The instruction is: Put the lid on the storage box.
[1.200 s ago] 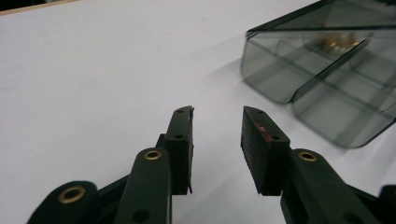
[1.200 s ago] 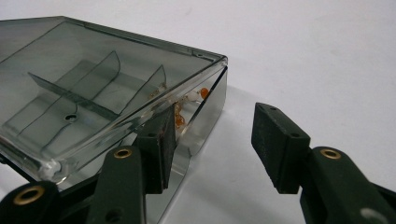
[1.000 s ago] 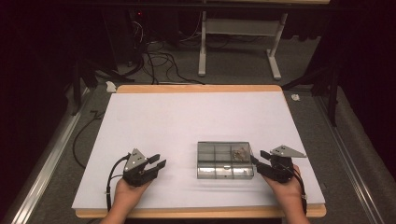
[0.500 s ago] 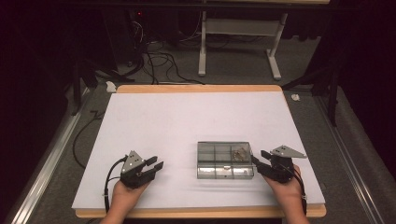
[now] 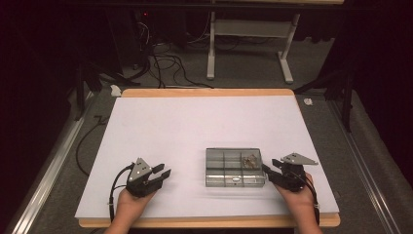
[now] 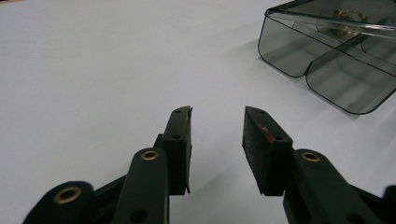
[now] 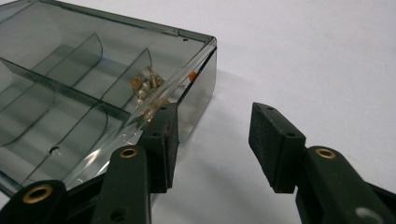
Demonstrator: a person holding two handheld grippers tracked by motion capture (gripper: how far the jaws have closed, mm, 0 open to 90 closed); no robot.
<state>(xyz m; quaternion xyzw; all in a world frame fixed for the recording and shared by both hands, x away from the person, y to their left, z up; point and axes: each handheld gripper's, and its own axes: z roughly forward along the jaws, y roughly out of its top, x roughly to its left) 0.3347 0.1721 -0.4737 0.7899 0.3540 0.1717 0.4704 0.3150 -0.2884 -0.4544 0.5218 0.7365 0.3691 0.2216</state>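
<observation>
A clear smoky compartment box (image 5: 229, 168) lies shut on the white table top (image 5: 195, 126), with small gold-coloured pieces (image 5: 251, 160) in its back right compartment. My right gripper (image 5: 269, 173) rests just right of the box. In the right gripper view its jaws (image 7: 215, 116) stand open and have just been closing a little. Nothing is between them, and the left jaw sits against the box's corner (image 7: 196, 79) near the gold pieces (image 7: 147, 88). My left gripper (image 5: 164, 174) lies well left of the box, open and empty (image 6: 217, 116), with the box (image 6: 327, 60) ahead to its right.
The table's wooden front edge (image 5: 209, 222) runs just below both hands. Beyond the far edge are a dark floor with cables (image 5: 165, 63) and a white stand's legs (image 5: 248, 48). Metal rails (image 5: 48, 170) flank the table.
</observation>
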